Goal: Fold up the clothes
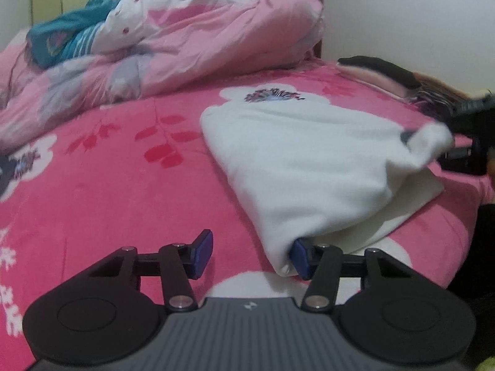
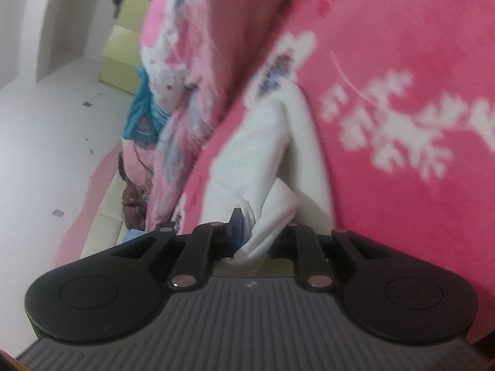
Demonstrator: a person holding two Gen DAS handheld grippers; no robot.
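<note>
You were mid-fold: right gripper [image 2: 247, 232] pinched the white garment's [image 1: 309, 160] corner, left gripper [image 1: 250, 255] gaped beside its near edge; next, lay it flat.

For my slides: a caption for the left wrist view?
Left gripper open at one corner of the white garment on the pink bed, right gripper pinching another.

Soft, even indoor light fills both views, with no glare and no hard shadows. The fisheye lens bends straight lines and darkens the corners. The left wrist view is slightly soft, with the quilt [image 1: 198, 40] at the back smeared. The right wrist view is tilted and blurred throughout; the blanket [image 2: 402, 61] print looks streaked.
</note>
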